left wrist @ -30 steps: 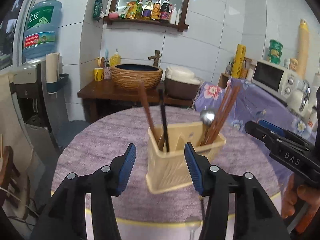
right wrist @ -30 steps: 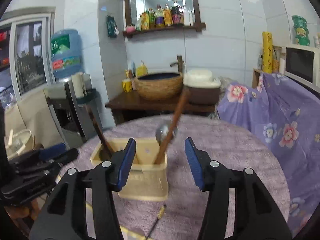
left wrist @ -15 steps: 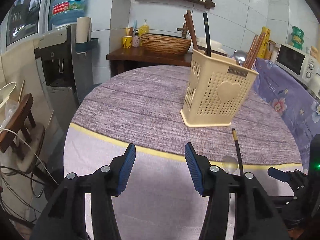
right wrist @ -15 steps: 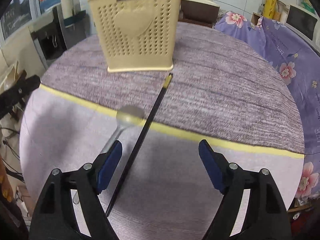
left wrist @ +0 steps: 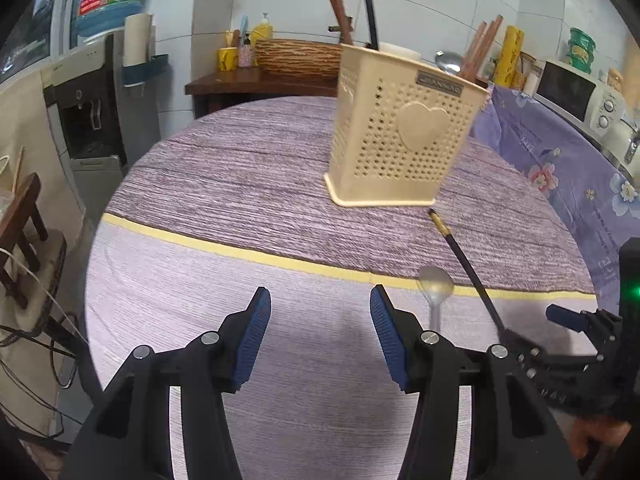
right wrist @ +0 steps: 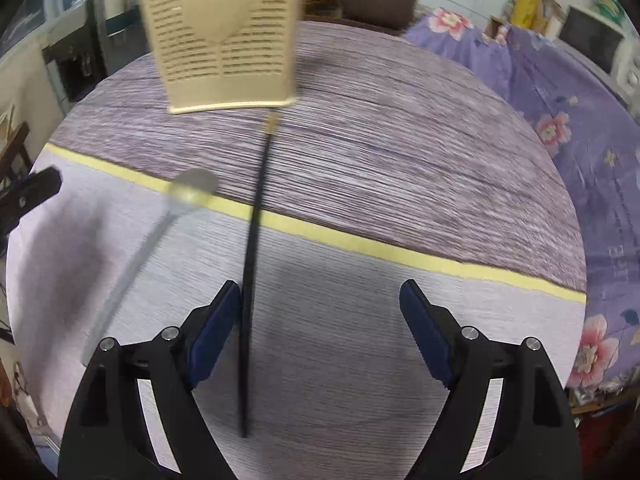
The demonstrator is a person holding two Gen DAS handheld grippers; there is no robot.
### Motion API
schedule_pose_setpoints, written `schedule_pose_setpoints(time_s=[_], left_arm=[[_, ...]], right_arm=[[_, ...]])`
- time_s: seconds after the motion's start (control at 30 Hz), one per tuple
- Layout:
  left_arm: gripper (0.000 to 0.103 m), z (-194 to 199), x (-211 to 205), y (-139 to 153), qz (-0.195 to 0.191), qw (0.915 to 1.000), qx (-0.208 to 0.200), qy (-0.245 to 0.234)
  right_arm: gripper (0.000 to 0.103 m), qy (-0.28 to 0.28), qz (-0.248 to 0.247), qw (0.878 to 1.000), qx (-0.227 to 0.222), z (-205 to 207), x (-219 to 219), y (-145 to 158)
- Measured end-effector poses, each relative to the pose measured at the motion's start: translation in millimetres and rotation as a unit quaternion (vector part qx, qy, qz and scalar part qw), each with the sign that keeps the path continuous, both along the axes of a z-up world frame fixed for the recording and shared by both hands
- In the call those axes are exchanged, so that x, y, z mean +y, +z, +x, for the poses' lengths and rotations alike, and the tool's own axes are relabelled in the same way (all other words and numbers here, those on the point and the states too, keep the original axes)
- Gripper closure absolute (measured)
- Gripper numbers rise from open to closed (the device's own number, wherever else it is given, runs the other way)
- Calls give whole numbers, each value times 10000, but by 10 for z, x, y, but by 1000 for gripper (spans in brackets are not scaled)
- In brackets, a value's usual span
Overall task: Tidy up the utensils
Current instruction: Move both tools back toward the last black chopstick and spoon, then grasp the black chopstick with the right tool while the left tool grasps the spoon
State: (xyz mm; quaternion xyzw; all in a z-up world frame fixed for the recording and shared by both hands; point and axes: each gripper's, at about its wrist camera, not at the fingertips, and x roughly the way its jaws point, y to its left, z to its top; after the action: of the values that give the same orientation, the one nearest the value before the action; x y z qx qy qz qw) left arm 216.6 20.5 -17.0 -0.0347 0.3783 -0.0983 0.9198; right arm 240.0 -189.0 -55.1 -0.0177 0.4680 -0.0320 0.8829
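the left hand-held gripper (left wrist: 316, 336) hangs above the pale front part of the round counter (left wrist: 240, 184), its blue pads spread apart with nothing between them. the right hand-held gripper (right wrist: 320, 328) is also released, the jaws wide, low over the same pale part. a black chopstick (right wrist: 252, 264) lies on the counter and passes just beside the left blue pad (right wrist: 212, 332) of this gripper; i cannot tell if they touch. its gold tip points to the base of the cream utensil holder (left wrist: 400, 136), which stands upright on the darker purple cloth behind the yellow stripe. a metal spoon (left wrist: 436, 288) lies to the left of the chopstick, its bowl on the yellow stripe, apart from both grippers. in the holder stand brown chopsticks (left wrist: 478, 50), one more black chopstick (left wrist: 370, 16) and a spoon (left wrist: 448, 62). the right wrist view is blurred.
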Motion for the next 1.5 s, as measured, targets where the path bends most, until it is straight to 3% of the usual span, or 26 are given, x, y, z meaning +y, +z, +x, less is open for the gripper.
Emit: schedule_pose_setpoints(time_s=[0.2, 0.63, 0.8, 0.87, 1.0, 1.13, 1.17, 1.2, 1.37, 1.5], left_arm=[[51, 35, -320, -105, -229, 9976, 351, -557], [52, 297, -920, -265, 323, 9912, 656, -1101], [68, 423, -1050, -261, 532, 9901, 623, -1143], [68, 473, -1087, -260, 559, 9897, 612, -1165], [68, 527, -1002, -226, 363, 9913, 611, -1108], [68, 476, -723, -14, -121, 9956, 410, -832], [76, 467, -662, 54, -203, 9962, 335, -772], [91, 448, -596, 131, -277, 9967, 259, -720], [91, 366, -375, 457, -360, 9972, -104, -652], [91, 391, -330, 388, -419, 9975, 11, -562]], right_arm=[[22, -133, 458, 9988, -143, -20, -258, -33], [22, -403, 756, 9952, -478, -44, -466, 61], [22, -423, 743, 9950, -514, -22, -482, 71], [22, -427, 725, 9951, -521, -7, -481, 74], [22, -171, 742, 9956, -539, 71, -433, 101], [22, 526, 1004, 9930, -329, 326, -295, 121], [22, 665, 1035, 9920, -267, 393, -257, 118], [22, 792, 1061, 9910, -202, 493, -212, 118], [30, 1175, 969, 9883, -72, 823, -13, 125], [32, 1140, 787, 9904, -47, 958, 54, 153]])
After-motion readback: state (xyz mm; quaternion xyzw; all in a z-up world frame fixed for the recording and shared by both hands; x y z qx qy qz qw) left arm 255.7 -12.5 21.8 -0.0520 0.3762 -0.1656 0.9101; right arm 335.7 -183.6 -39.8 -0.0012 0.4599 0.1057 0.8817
